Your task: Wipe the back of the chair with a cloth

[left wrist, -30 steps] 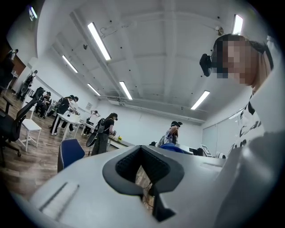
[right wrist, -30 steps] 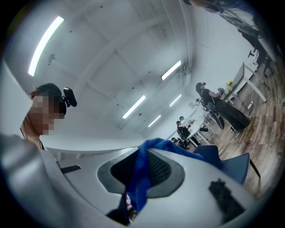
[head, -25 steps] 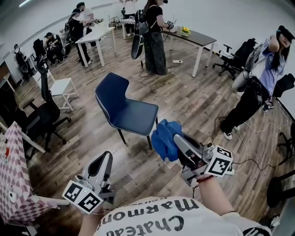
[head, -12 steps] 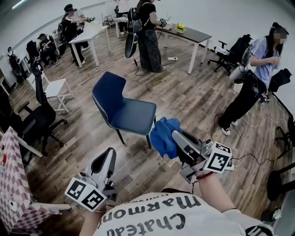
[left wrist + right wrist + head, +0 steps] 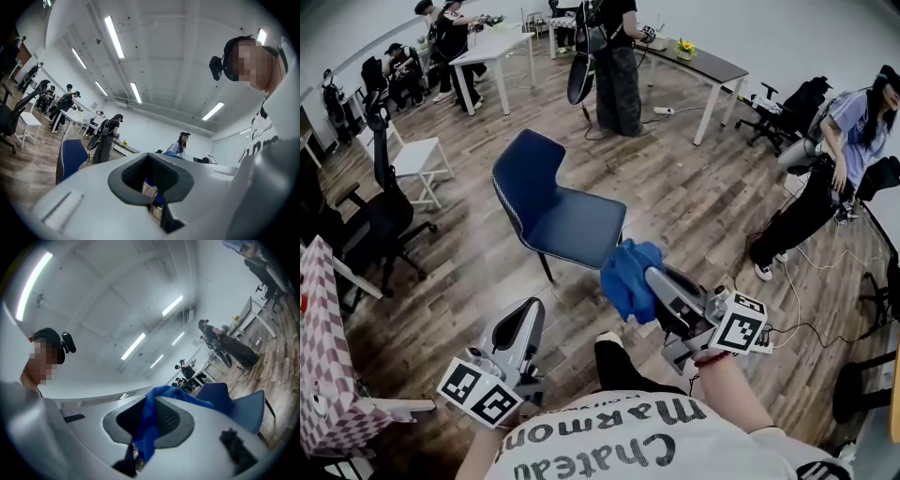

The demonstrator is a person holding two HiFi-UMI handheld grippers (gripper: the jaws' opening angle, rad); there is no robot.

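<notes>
Right gripper [image 5: 654, 279] has its jaws clamped on a blue cloth [image 5: 628, 277]. The cloth bunches over the tips, and in the right gripper view a fold of it is pinched down the middle between the black pads. Left gripper [image 5: 525, 317] is closed up with nothing in it, just a thin slit between its pads in its own view

Room-wise, the blue chair [image 5: 567, 225] sits just ahead of the cloth and a bit left of it. The seat's near edge is close to the cloth from the head view, but I can't tell if they touch. The chair back [image 5: 525, 173] rises on the far-left side of the seat, well apart from the cloth. There's bare wood floor [image 5: 675, 206] all round the chair. Off to the right of the right gripper there's a cable [image 5: 797, 309] on the floor and a person [image 5: 825, 178] standing further out. Past the chair another person [image 5: 614, 75] stands near a dark table [image 5: 703, 61]. Left of the left gripper there's a black office chair [image 5: 380, 216], with a checkered thing [image 5: 319, 347] at the frame edge

The right forearm comes in from the lower right, with the gripper angled up-left toward the chair. The left one is held lower and closer to the body, pointing forward. Both gripper cameras tilt up, so they mostly show ceiling lights

The cloth hides the right tips in the head view, and the wearer's shirt cuts off the bottom of it
</notes>
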